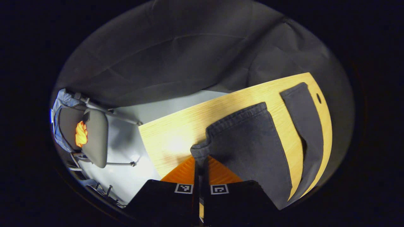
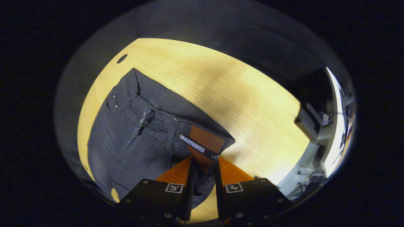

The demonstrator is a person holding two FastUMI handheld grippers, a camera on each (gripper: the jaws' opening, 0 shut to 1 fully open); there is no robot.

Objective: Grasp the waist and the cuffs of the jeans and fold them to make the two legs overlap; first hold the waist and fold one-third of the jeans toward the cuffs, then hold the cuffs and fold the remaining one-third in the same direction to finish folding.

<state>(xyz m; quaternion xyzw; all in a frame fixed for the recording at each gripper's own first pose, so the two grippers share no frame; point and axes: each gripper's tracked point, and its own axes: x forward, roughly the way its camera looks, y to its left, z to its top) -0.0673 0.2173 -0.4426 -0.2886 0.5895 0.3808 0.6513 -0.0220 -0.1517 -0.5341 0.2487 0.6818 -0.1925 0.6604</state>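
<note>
Jeans (image 1: 249, 148) are spread on wooden table (image 1: 176, 132), center-right of left gripper view; second leg (image 1: 303, 126) is seen at far right. L gripper (image 1: 200, 164) is clamped on a cuff corner, fingers nearly closed. R gripper (image 2: 203, 164) is pinched on waistband (image 2: 206, 143) at leather patch, lower center of right gripper view.

A recording booth in a lab or office-like room is indicated. A light wooden table (image 1: 176, 132) with a cable hole is enclosed by black cloth (image 1: 176, 53) hung as a wall. Beyond the table edge, a grey floor (image 1: 126, 148) and a grey folding chair (image 1: 94, 138) with something orange on it are seen. Equipment and cables (image 2: 315, 126) are seen past the table in the right gripper view.
</note>
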